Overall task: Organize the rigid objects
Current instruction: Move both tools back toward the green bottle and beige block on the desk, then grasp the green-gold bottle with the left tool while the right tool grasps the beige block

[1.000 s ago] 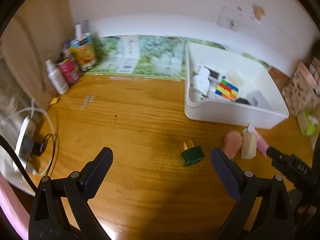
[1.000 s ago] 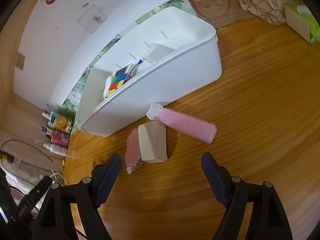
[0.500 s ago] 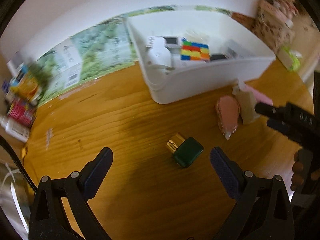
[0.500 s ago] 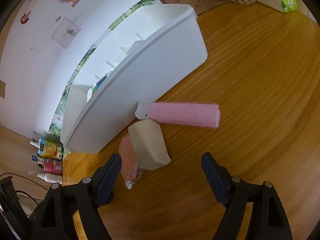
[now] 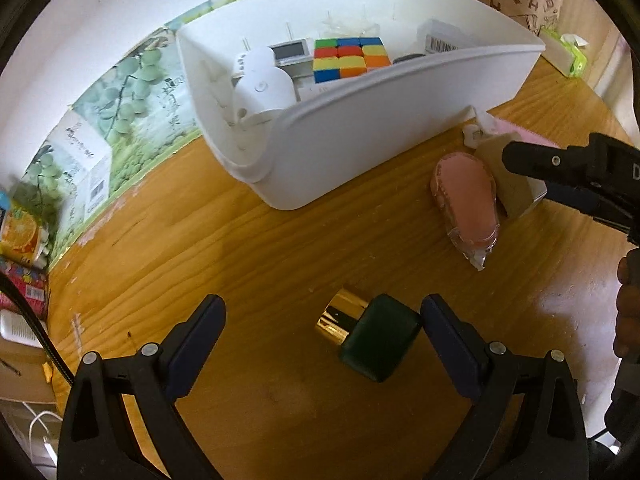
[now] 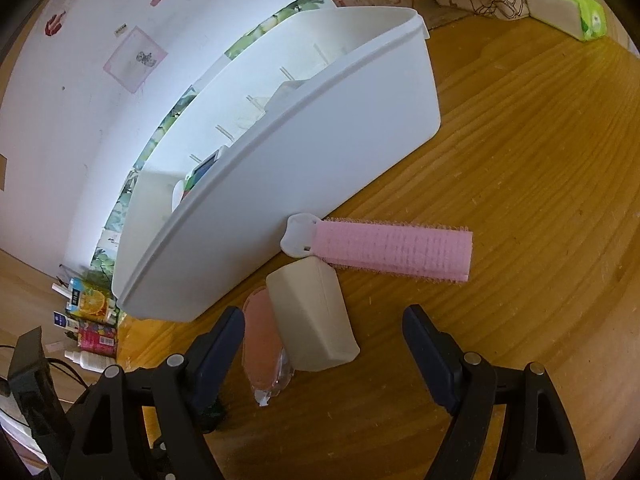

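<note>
A dark green bottle with a gold cap (image 5: 376, 336) lies on the wooden table between the fingers of my left gripper (image 5: 320, 340). The bottle lies close to the right finger, and the gripper is open. My right gripper (image 6: 326, 344) hangs over a beige block (image 6: 312, 316) and a pink wrapped packet (image 6: 262, 344). Its jaws are closing with both between them, and the pads press on neither. A pink hair roller (image 6: 392, 252) lies just beyond the block, against the white bin (image 6: 280, 184). In the left wrist view the right gripper (image 5: 532, 172) reaches in over the block.
The white bin (image 5: 360, 128) holds a colour cube (image 5: 348, 58), a white device and small boxes. Cartons and bottles (image 5: 20, 240) stand at the table's far left by the wall. A tissue pack (image 6: 576, 12) and a printed bag sit at the back right.
My left gripper has dropped and rolled, and the green bottle now lies between its fingers. The right gripper has come closer to the beige block and pink packet.
</note>
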A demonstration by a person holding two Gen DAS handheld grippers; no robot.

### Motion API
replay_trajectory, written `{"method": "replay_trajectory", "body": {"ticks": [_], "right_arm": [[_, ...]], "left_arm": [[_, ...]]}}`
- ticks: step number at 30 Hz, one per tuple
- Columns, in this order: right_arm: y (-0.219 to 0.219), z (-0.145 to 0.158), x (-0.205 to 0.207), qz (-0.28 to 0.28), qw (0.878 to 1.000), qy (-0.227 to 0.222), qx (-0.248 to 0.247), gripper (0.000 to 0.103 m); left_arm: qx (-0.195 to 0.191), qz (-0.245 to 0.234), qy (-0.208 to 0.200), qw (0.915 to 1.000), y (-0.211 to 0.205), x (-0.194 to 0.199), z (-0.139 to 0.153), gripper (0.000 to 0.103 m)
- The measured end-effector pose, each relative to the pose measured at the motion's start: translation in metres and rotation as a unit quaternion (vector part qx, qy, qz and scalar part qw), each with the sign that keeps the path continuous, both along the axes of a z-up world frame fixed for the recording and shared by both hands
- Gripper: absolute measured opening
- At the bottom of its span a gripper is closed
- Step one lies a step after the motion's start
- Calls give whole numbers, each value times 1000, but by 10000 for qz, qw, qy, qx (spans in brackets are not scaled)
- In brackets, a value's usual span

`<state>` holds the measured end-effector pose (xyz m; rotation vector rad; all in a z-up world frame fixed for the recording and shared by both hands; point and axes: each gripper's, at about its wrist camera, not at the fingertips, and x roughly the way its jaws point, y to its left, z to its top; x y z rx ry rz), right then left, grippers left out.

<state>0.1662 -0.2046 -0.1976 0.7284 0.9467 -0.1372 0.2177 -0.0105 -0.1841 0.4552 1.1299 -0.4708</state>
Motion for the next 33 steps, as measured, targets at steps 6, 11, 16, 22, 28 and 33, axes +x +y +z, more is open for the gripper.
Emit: {"method": "replay_trajectory", "body": {"ticks": [6, 11, 16, 22, 28, 33], "right_arm": [[7, 0, 5, 60, 9993, 111, -339, 68], [8, 0, 6, 55, 9986, 163, -495, 51], [10, -3, 8, 196, 9989, 118, -418, 37], [12, -2, 9, 263, 9986, 168, -428, 36], [10, -2, 11, 230, 9991, 235, -263, 35], [10, 2, 9, 243, 9992, 262, -169, 28]], "left_arm": [[-110, -135, 116, 9998, -2, 4, -6, 98], [-191, -267, 223, 9992, -5, 6, -12, 98], [-281, -391, 247, 9985, -8, 8, -14, 91], [-362, -270, 311, 9985, -5, 11, -17, 77], [-549, -157, 367, 9977, 2, 15, -15, 53], [-640, -85, 426, 9970, 4, 14, -13, 50]]}}
